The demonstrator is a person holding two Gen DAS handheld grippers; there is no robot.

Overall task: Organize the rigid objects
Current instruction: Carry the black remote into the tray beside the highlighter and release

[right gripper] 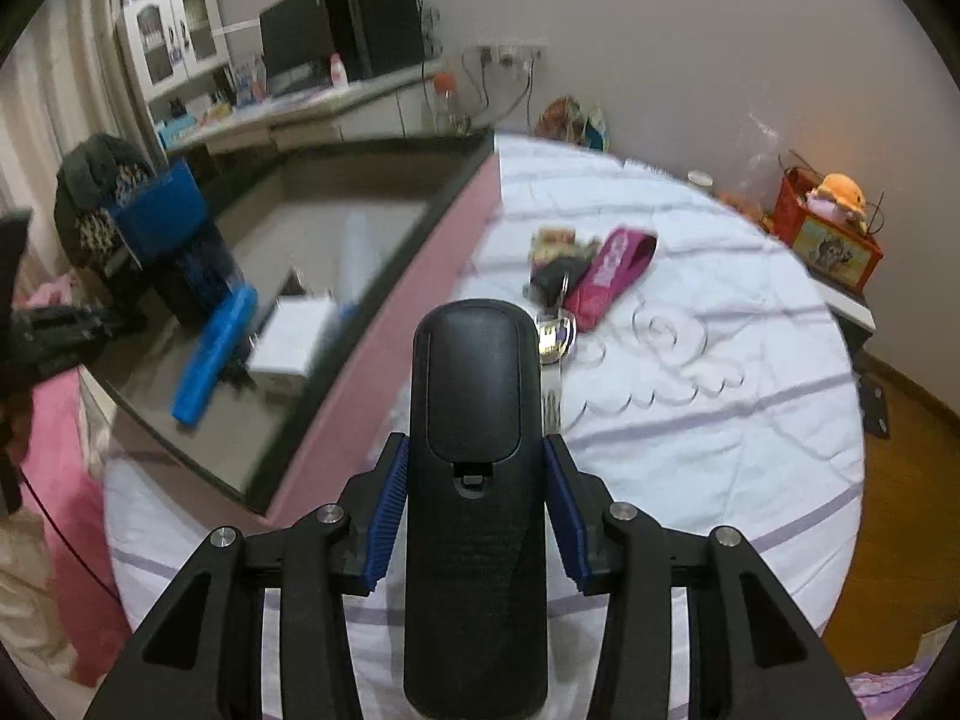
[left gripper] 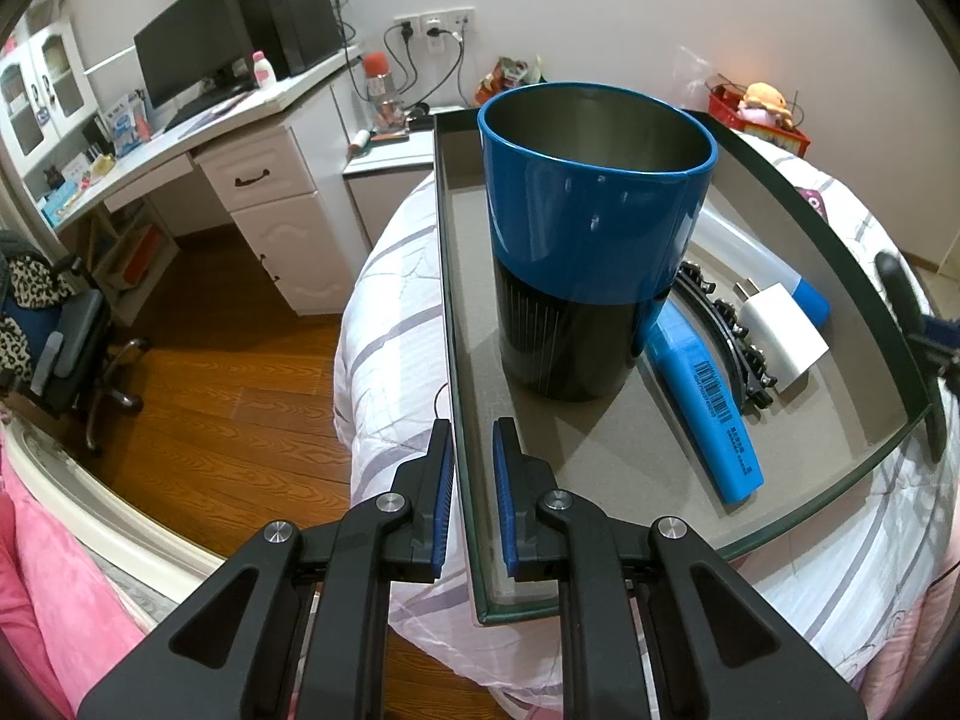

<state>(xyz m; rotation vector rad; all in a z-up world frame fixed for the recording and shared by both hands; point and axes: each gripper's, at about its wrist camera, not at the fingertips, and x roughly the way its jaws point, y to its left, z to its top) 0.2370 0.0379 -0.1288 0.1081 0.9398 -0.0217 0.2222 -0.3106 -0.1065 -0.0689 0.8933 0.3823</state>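
Left claw [left gripper: 473, 468] was clamped on the near-left wall of the tray [left gripper: 456, 312], blue pads [left gripper: 503, 480] either side of the thin rim, one inside, one outside. Tray sat on the bed [left gripper: 390, 276] with its quilted white cover. Landmark: the blue-and-black cup [left gripper: 591, 228], upright inside the tray, open mouth up, metal lining visible. Just right of the cup's base lay a long blue box [left gripper: 705, 396] with a barcode, flat on the tray floor, one end touching or nearly touching the cup. Further right of the cup was a black toothed clip [left gripper: 729, 336], partly under the white charger plug [left gripper: 780, 330], and behind those a pale tube with a blue cap [left gripper: 807, 300]. Right claw [right gripper: 477, 468] was clamped on a black oblong device [right gripper: 474, 480], pads pressing both long sides, device standing up between the fingers and blocking much of the right wrist view. That device was outside the tray, over the bedspread on the far side from the cup, beside the tray's pink outer wall [right gripper: 384, 348]. Beyond it on the bed: a key bunch [right gripper: 555, 300] with a magenta strap [right gripper: 612, 270], well apart from the cup. Right wrist view was motion-blurred, so fine detail of the tray contents couldn't be read there.
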